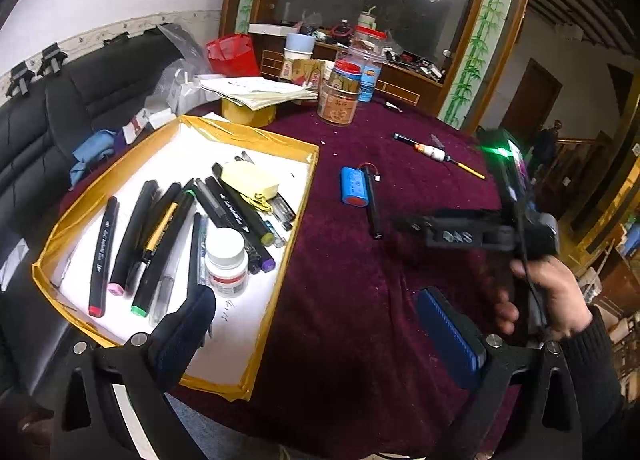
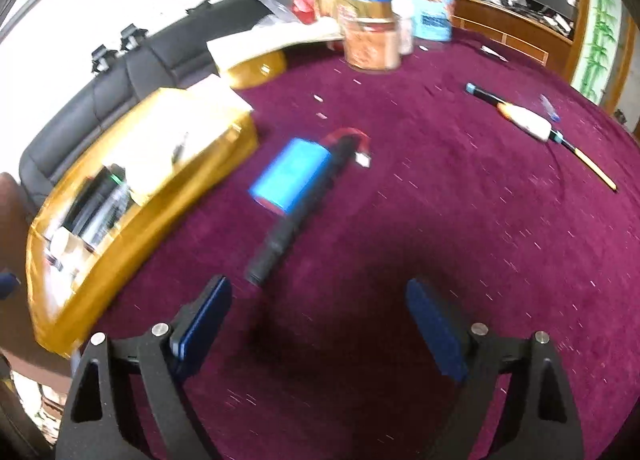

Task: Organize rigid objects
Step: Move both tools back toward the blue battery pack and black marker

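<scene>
Pen (image 2: 298, 216) lies before right tongs (image 2: 320, 324) (spread wide).

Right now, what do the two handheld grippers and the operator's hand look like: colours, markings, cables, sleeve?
Both grippers share a build: black angular finger arms with round silver bolts and ribbed dark-blue pads. The left wrist view shows the right gripper from outside: a black body with pale lettering, a green light on top and a black cable down past the bare right hand, which wears a dark knit sleeve.
</scene>
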Tool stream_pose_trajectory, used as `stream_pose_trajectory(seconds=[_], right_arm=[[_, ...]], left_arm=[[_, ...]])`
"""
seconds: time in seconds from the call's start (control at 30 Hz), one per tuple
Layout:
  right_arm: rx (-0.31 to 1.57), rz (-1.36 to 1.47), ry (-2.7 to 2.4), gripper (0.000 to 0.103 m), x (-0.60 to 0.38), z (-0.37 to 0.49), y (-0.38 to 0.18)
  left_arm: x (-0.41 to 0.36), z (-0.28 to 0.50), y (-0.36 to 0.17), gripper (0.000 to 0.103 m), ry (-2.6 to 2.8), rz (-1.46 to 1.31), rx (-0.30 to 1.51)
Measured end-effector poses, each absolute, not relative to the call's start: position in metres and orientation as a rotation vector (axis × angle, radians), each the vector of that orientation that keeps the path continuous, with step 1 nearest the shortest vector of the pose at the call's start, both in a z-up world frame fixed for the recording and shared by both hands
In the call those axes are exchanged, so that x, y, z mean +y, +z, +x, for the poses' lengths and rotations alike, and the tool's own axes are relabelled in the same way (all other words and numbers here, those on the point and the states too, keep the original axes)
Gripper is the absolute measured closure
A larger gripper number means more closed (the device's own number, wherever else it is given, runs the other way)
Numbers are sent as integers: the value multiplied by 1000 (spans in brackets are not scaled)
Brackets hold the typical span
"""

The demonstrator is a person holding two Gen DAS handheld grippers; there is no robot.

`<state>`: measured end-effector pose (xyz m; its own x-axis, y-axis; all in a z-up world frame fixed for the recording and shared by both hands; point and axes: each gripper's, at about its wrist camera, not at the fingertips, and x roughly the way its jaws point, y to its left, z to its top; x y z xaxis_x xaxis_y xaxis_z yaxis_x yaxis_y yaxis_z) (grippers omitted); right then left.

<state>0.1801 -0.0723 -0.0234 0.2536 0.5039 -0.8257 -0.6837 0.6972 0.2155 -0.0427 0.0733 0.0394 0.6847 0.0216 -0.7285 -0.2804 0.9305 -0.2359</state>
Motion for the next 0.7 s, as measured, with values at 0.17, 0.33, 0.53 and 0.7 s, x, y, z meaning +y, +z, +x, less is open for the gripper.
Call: stream_pose_trajectory(seconds=[0.17,0.33,0.53,0.7], right_arm=[[1092,-170,811,66,-45,198,-32],[1128,-191,792,71,-21,211,-44],[1092,-342,714,82,-10,201,-47],[1025,-374,702,88,-35,191,-33]], left_arm=[[76,-47,41,5,157,-346,805],[79,-47,40,5,158,-353,804],[80,-42,40,5,155,-369,819],[70,-30,44,5,133,-344,830]])
